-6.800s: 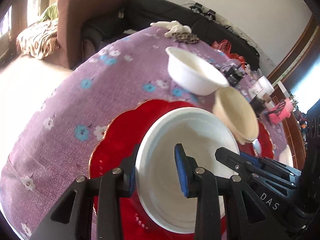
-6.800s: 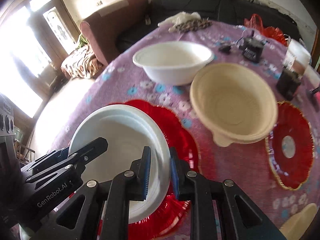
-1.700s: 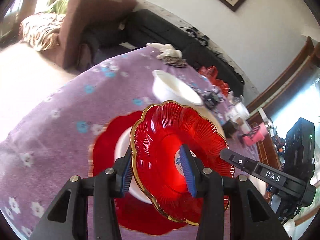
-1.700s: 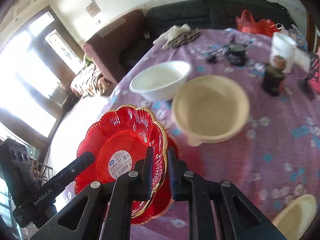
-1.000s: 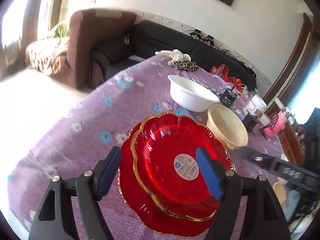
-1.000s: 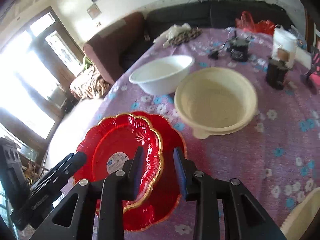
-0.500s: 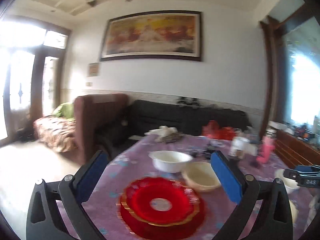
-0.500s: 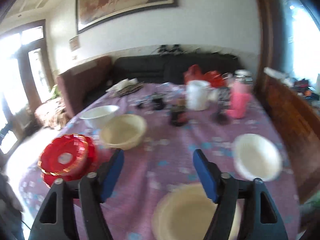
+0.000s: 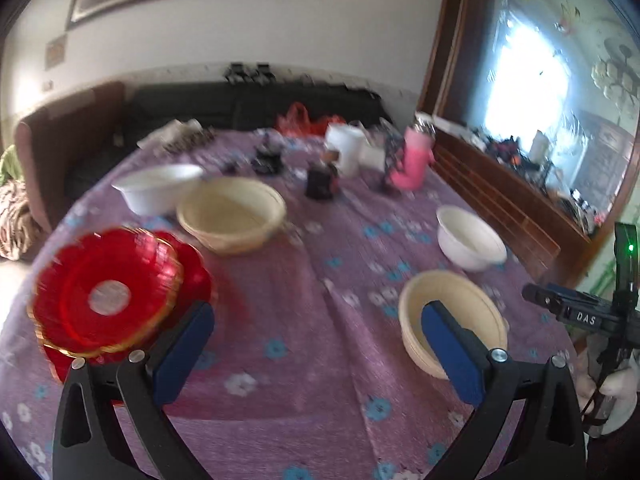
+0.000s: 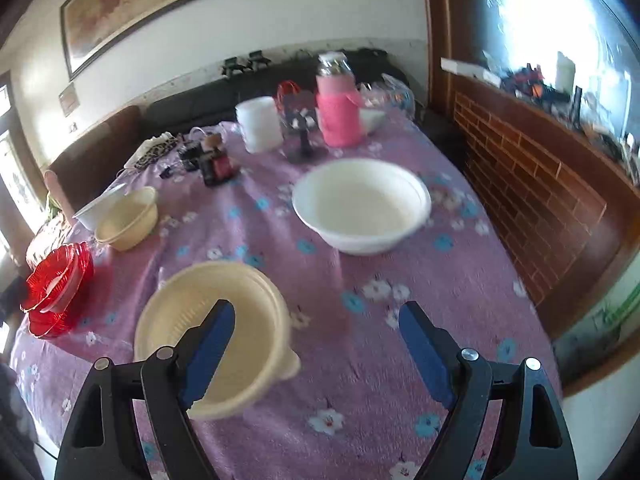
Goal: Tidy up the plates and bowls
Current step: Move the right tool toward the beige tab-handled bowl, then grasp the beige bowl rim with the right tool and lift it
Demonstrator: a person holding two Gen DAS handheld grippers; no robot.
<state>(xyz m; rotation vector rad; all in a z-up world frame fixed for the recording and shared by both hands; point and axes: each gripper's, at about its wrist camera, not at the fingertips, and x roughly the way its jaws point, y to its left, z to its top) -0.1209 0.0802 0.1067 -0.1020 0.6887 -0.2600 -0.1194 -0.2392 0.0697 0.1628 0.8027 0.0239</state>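
We see the red plates [image 9: 108,292] stacked at the table's left edge, one nested on the other, with a white sticker at the centre of the top one. Just beyond them sit a cream bowl [image 9: 232,214] and a white bowl [image 9: 158,188], side by side and close to touching. Farther right on the purple flowered tablecloth [image 9: 304,344] a second cream bowl [image 9: 452,320] lies near the front edge, and a second white bowl [image 9: 470,238] stands behind it, apart from it.

The left gripper [image 9: 316,352] hangs over bare cloth with its blue pads spread wide and nothing between them; its right pad overlaps the near cream bowl in our view (whether it touches we cannot tell).

From the right wrist view, the right gripper [image 10: 316,356] has its jaws apart as well, having just been opening, and it carries nothing. Its left pad sits in front of the near cream bowl [image 10: 216,332], while the white bowl [image 10: 362,206] lies ahead of it.

At the far side of the table stand a pink bottle [image 10: 338,110], a white container [image 10: 260,124] and some small dark items, with a dark sofa [image 9: 256,100] behind.
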